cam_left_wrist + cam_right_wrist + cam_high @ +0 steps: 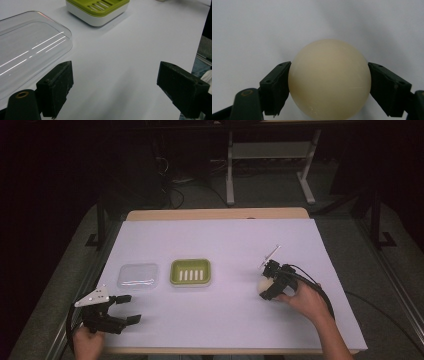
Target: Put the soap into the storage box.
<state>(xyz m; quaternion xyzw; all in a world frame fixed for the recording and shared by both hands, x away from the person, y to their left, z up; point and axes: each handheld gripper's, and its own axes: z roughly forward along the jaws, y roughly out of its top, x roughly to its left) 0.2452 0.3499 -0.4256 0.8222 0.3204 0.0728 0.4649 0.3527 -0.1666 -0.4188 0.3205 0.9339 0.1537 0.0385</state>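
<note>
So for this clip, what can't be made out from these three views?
- Cream soap, right gripper view: its underside is cut off by the bottom edge, so contact with the table cannot be told.
- Same soap, high view: mostly hidden by the right claw.
- Green soap dish, left gripper view: far side cut off by the top edge.

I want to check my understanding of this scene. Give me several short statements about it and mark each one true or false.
1. The right hand-held gripper grips a cream soap. True.
2. The left hand-held gripper is shut on the clear lid. False: it is open and holds nothing.
3. The green soap dish is empty. True.
4. The clear lid covers the dish. False: it lies beside it on the table.
</note>
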